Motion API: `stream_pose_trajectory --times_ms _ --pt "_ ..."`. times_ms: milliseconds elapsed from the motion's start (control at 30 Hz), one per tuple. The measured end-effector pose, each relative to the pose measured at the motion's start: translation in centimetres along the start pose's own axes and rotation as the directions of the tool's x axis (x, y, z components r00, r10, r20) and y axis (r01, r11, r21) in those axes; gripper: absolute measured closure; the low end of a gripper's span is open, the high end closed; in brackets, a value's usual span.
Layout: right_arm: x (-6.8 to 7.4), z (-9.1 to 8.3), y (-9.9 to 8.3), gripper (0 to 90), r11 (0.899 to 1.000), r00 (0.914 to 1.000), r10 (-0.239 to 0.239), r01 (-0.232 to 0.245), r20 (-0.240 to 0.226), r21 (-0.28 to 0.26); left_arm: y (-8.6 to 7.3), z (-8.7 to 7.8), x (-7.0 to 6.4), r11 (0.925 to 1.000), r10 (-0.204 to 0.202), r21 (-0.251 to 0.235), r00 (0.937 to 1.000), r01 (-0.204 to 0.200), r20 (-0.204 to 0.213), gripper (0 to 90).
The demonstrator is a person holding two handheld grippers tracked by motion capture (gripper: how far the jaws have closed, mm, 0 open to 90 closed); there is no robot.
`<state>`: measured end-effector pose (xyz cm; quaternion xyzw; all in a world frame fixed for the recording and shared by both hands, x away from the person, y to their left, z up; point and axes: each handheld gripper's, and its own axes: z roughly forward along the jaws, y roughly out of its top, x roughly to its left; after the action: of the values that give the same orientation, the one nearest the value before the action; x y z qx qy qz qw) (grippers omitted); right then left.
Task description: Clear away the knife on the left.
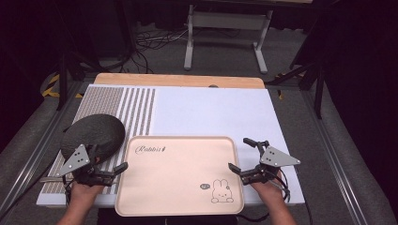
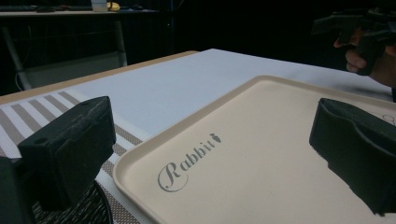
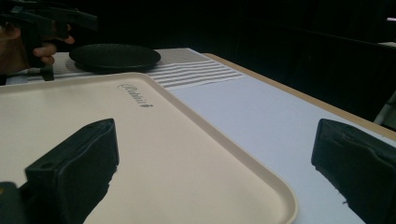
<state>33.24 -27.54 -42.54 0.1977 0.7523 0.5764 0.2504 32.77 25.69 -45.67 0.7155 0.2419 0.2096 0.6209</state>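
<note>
One tray (image 1: 178,187), one dark plate (image 1: 94,133), two grippers (image 1: 123,168) (image 1: 244,157).

Both tongs, left (image 1: 123,167) and right (image 1: 232,167), are built in black, with thick blunt jaws. Each is topped by a grey three-cornered plate dotted with small holes. Black cables are trailed behind. Forearms are bare.

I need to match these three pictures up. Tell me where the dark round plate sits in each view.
High view: the dark round plate lies at left centre on the striped mat, beside the tray's far left corner.
Left gripper view: only a dark curved edge at the bottom left, under the near jaw, may be the plate; I cannot tell.
Right gripper view: upper left, beyond the tray.
Shared landmark: the tray's Rabbit lettering.
</note>
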Motion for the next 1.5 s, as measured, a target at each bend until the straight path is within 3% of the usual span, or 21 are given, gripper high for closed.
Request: stream_pose_trajectory --times_ms 267,400,533,767,833,933,967,1300,1467,1500 --pt "0.0 0.0 0.0 1.3 1.000 1.0000 0.001 -0.001 -0.007 0.001 0.1 0.1 0.0 0.9999 -0.009 -0.008 0.9999 0.009 0.009 1.1" --pt "0.0 0.0 -0.1 1.3 1.000 1.0000 0.002 -0.002 -0.008 0.000 0.2 0.0 0.1 0.9990 -0.039 -0.018 0.9986 0.040 0.036 0.1" --pt "0.0 0.1 -0.1 1.3 1.000 0.9999 0.007 -0.007 -0.015 0.000 0.3 -0.2 0.2 0.9989 -0.034 -0.031 0.9982 0.036 0.050 0.1" --pt "0.0 0.3 -0.2 1.2 1.000 0.9994 0.016 -0.016 -0.032 0.002 1.1 -0.6 0.3 0.9994 -0.031 0.014 0.9966 0.030 0.076 0.3" --pt "0.0 0.3 -0.2 1.2 1.000 0.9993 0.017 -0.016 -0.032 0.003 1.4 -0.7 0.5 0.9982 -0.049 0.040 0.9926 0.044 0.111 0.4" --pt "0.0 0.3 -0.2 1.2 1.000 0.9992 0.022 -0.021 -0.033 0.005 1.9 -0.8 0.5 0.9960 -0.024 0.089 0.9902 0.011 0.138 0.9" --pt "0.0 0.4 -0.2 1.2 1.000 0.9992 0.022 -0.022 -0.034 0.007 2.1 -0.9 0.6 0.9945 -0.006 0.105 0.9898 -0.009 0.142 1.3" --pt "0.0 0.6 -0.3 1.6 1.000 0.9986 0.022 -0.021 -0.048 0.022 3.7 -2.0 1.0 0.9785 0.042 0.192 0.9849 -0.075 0.168 4.1" --pt "0.0 0.7 -0.4 2.0 0.999 0.9983 0.022 -0.020 -0.055 0.029 4.0 -2.4 1.3 0.9591 0.052 0.263 0.9792 -0.104 0.196 5.9" --pt "0.0 0.7 -0.4 2.0 0.999 0.9983 0.022 -0.020 -0.055 0.029 4.0 -2.4 1.3 0.9591 0.052 0.263 0.9792 -0.104 0.196 5.9"
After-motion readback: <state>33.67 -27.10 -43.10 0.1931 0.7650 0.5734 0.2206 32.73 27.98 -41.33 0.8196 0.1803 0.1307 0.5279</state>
